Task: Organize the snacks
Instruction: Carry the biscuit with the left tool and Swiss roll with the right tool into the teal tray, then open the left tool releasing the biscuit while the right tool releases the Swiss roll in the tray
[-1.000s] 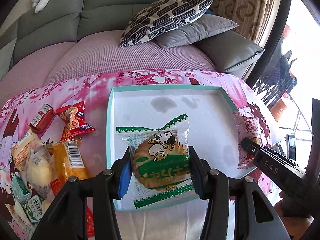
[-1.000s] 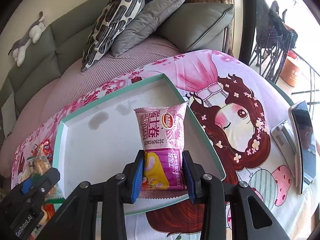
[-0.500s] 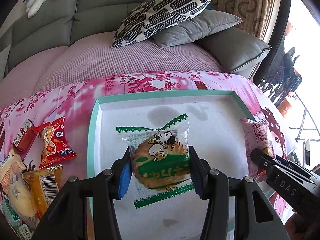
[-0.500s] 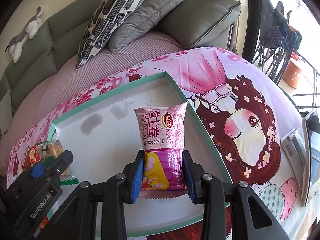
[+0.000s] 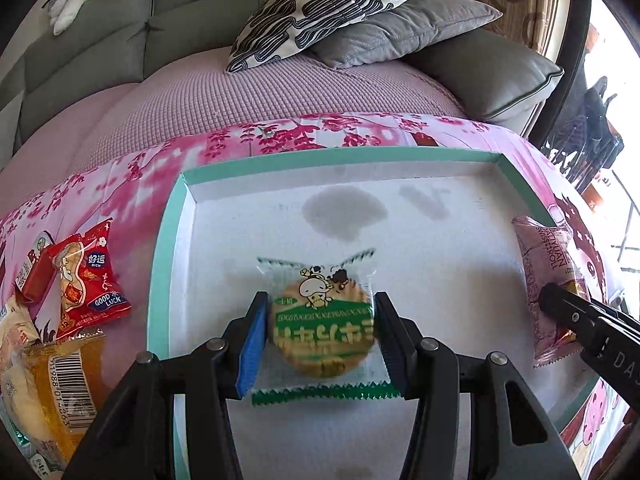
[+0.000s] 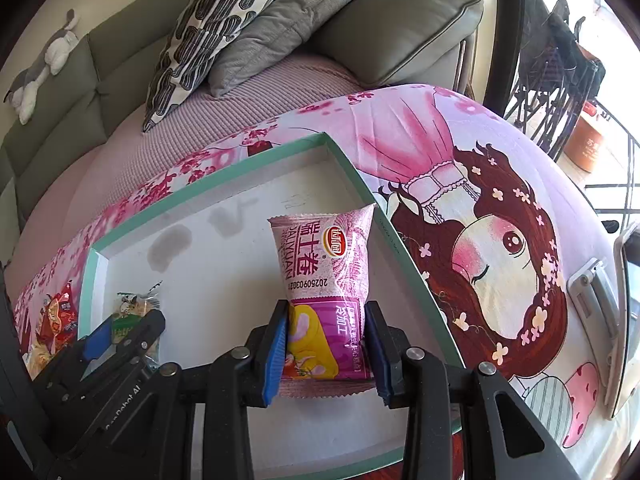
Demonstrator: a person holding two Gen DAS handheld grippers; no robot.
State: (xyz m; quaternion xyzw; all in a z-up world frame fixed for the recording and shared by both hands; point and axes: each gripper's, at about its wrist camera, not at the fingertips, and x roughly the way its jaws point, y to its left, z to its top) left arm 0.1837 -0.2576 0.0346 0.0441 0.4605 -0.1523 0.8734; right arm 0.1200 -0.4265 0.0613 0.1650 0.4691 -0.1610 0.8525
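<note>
Snacks: my left gripper (image 5: 318,342) clamped the cookie packet (image 5: 320,332), my right gripper (image 6: 326,346) the pink roll pack (image 6: 326,280), both over the teal-rimmed tray (image 6: 208,184). Light, crinkly, crushable; I pinched the sides.

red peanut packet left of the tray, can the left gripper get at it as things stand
Probably not yet: the left gripper is shut on the biscuit packet over the tray. The red peanut packet lies uncovered on the cloth, so once emptied, likely yes.

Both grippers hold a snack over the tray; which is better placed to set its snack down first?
Probably left: the left gripper holds the green-and-white cookie packet well inside the teal-rimmed white tray; the right gripper's pink swiss-roll packet hangs by the rim.
</note>
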